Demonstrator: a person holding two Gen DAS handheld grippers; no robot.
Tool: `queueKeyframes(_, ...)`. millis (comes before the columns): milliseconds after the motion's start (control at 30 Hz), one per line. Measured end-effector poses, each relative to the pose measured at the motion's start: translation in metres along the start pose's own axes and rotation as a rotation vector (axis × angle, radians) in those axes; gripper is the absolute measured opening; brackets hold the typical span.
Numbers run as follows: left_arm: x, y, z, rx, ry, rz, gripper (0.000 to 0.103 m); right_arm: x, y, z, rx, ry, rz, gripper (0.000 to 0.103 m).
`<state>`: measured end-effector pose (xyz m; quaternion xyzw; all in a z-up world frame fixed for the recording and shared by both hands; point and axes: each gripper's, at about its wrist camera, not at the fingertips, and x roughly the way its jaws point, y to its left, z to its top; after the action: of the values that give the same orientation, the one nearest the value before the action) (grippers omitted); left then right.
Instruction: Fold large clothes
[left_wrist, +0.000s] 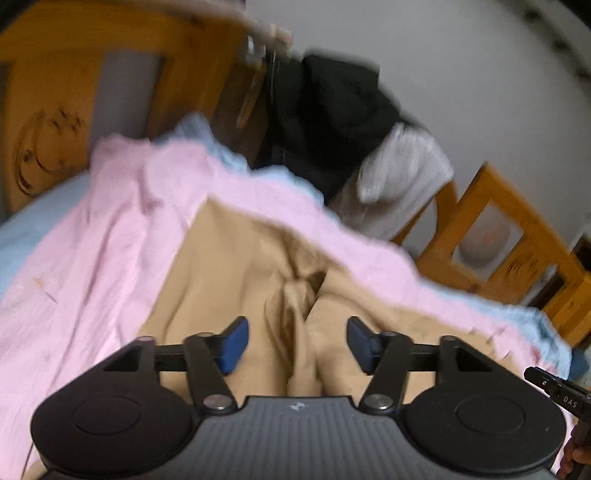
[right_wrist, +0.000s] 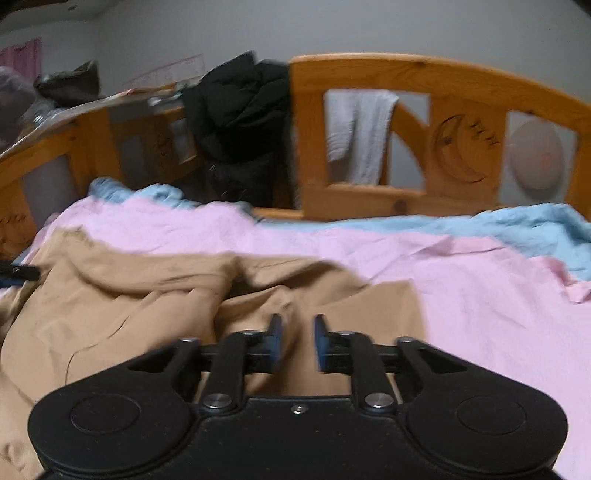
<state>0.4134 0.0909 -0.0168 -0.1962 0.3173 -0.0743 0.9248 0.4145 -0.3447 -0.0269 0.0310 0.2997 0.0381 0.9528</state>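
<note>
The left hand-held gripper (left_wrist: 297, 341) hangs with jaws wide apart over a bunched ridge of the tan coat (left_wrist: 236, 266), which runs toward 12 o'clock between them, likely lined up for a pinch. The coat lies rumpled on the pink sheet (left_wrist: 96, 236) of the bed, giving a flat surface for folding. The right hand-held gripper (right_wrist: 297, 341), jaws narrowly apart with a tan fold between them, grips nothing firmly that I can tell.
</note>
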Motion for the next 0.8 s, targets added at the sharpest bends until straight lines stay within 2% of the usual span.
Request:
queueKeyframes(100,-0.018,-0.020,-0.006,0.134,-0.050,-0.034,0.071,-0.015,0.007,0.012,-0.029,-0.092,-0.002,0.027)
queueKeyframes(167,-0.017,-0.036,-0.014,0.208,-0.026,-0.062,0.074,-0.017,0.023,0.016,-0.077,-0.105,0.057,0.033)
queueKeyframes(200,-0.013,-0.044,-0.018,0.238,-0.001,-0.062,0.074,-0.015,0.033,0.016,-0.106,-0.094,0.093,0.034)
queueKeyframes(267,0.002,-0.057,-0.028,0.292,0.058,-0.016,0.071,-0.008,0.054,0.010,-0.187,-0.081,0.135,0.034)
queueKeyframes(300,0.013,-0.061,-0.034,0.320,0.106,0.036,0.069,-0.005,0.063,0.006,-0.223,-0.075,0.148,0.033)
queueKeyframes(333,0.028,-0.064,-0.040,0.352,0.171,0.093,0.067,0.002,0.073,-0.002,-0.267,-0.064,0.149,0.033)
queueKeyframes(367,0.037,-0.063,-0.044,0.364,0.212,0.113,0.067,0.008,0.079,-0.009,-0.302,-0.054,0.137,0.033)
queueKeyframes(467,0.041,-0.063,-0.047,0.390,0.214,0.119,0.068,0.030,0.085,-0.032,-0.325,0.015,0.073,0.033)
queueKeyframes(533,0.032,-0.063,-0.041,0.362,0.220,0.098,0.068,0.031,0.082,-0.034,-0.309,0.010,0.067,0.033)
queueKeyframes(600,0.017,-0.057,-0.037,0.320,0.210,0.053,0.072,0.020,0.078,-0.027,-0.258,0.004,0.081,0.037)
queueKeyframes(700,-0.013,-0.049,-0.036,0.296,0.154,0.037,0.087,-0.006,0.076,-0.022,-0.259,-0.017,0.107,0.053)
queueKeyframes(733,-0.021,-0.047,-0.038,0.291,0.136,0.038,0.088,-0.015,0.074,-0.021,-0.262,-0.023,0.117,0.058)
queueKeyframes(800,-0.041,-0.045,-0.040,0.285,0.115,0.041,0.092,-0.035,0.071,-0.024,-0.263,-0.026,0.138,0.058)
